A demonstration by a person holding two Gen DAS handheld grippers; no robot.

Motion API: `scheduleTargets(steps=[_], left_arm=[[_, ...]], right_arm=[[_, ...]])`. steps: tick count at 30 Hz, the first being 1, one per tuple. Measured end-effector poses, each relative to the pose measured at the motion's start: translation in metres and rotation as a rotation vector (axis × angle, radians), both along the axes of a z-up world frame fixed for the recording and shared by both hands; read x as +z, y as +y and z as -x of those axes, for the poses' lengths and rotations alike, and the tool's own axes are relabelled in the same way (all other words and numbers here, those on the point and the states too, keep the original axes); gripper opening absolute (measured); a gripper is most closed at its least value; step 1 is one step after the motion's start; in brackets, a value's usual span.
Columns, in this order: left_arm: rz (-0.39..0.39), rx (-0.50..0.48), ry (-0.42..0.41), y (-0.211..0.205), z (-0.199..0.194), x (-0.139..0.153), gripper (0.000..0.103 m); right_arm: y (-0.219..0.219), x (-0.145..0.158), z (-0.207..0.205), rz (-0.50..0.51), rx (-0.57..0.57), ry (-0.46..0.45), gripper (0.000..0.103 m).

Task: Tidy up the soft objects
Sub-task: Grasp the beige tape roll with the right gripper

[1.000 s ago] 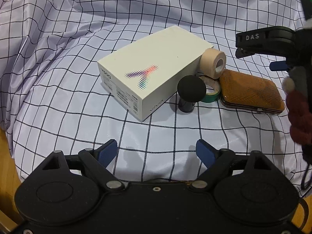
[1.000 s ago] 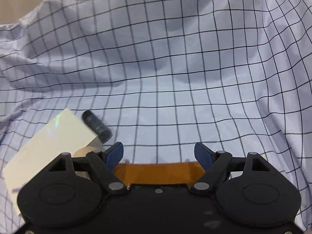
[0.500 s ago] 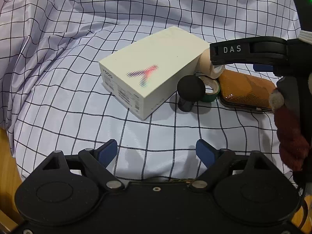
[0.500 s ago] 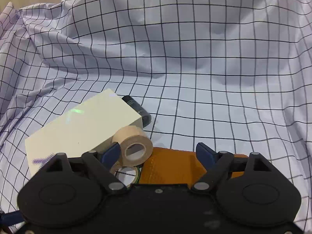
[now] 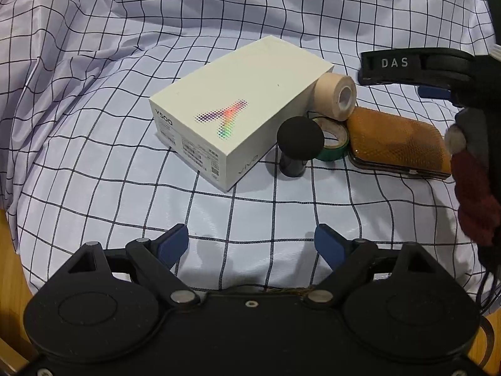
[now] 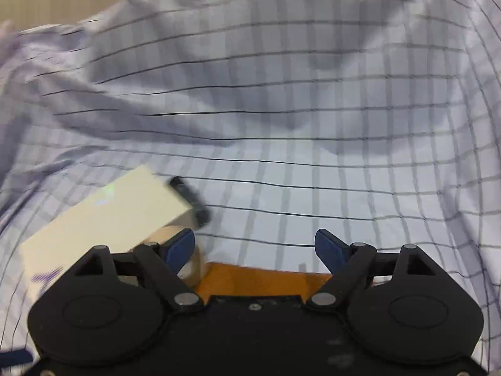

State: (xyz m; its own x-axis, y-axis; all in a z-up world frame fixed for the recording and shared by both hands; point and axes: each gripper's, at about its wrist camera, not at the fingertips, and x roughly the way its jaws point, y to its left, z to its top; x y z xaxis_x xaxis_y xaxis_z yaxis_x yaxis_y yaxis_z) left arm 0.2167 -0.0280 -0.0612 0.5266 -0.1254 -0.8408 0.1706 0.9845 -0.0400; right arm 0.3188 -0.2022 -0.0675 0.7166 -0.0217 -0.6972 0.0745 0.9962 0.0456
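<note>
A white box (image 5: 238, 119) lies mid-cloth in the left wrist view. Against its right end lean a beige tape roll (image 5: 336, 97), a green tape roll (image 5: 333, 145) and a black round-headed piece (image 5: 299, 144). An orange-brown mesh pouch (image 5: 397, 144) lies to their right. My left gripper (image 5: 252, 246) stands open over bare cloth in front of the box. A finger of my right gripper (image 5: 404, 69) reaches in above the pouch. In the blurred right wrist view, my right gripper (image 6: 255, 247) is open and holds nothing, with the pouch (image 6: 260, 279) just below it.
A crumpled white checked cloth (image 5: 94, 62) covers everything and rises in folds at the back and sides. Wood (image 5: 9, 266) shows at the lower left. A dark red knitted thing (image 5: 476, 200) hangs by the right gripper. A black cylinder (image 6: 191, 199) lies behind the box (image 6: 103, 216).
The right gripper swung left over the tape rolls, then drew back to the right; its view is now blurred. The left gripper and the objects have stayed put.
</note>
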Motion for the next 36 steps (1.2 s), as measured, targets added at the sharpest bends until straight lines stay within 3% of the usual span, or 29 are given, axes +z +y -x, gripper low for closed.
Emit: scheduleTargets(steps=[3, 10, 15, 21, 23, 28, 36], left_arm=[[0.003, -0.001, 0.002, 0.0, 0.001, -0.001, 0.084], [-0.002, 0.0, 0.005, 0.0, 0.001, -0.002, 0.084], [-0.005, 0.003, 0.007, 0.001, 0.001, -0.003, 0.084], [-0.016, 0.005, 0.007, 0.001, 0.0, -0.006, 0.084], [-0.02, 0.003, 0.005, 0.001, 0.0, -0.007, 0.084], [-0.03, -0.004, -0.013, 0.001, 0.001, -0.002, 0.084], [-0.039, -0.082, -0.119, -0.004, -0.025, 0.045, 0.084]], right_arm=[[0.013, -0.001, 0.007, -0.004, 0.092, -0.023, 0.084], [0.025, -0.007, 0.001, -0.038, 0.18, -0.035, 0.083], [0.026, -0.016, -0.009, -0.068, 0.209, -0.019, 0.074], [0.027, -0.027, -0.011, -0.09, 0.249, -0.013, 0.055], [0.027, -0.029, -0.012, -0.112, 0.251, -0.015, 0.05], [0.024, -0.027, -0.008, -0.127, 0.219, -0.039, 0.05], [-0.002, -0.012, 0.003, -0.12, 0.061, -0.078, 0.05]])
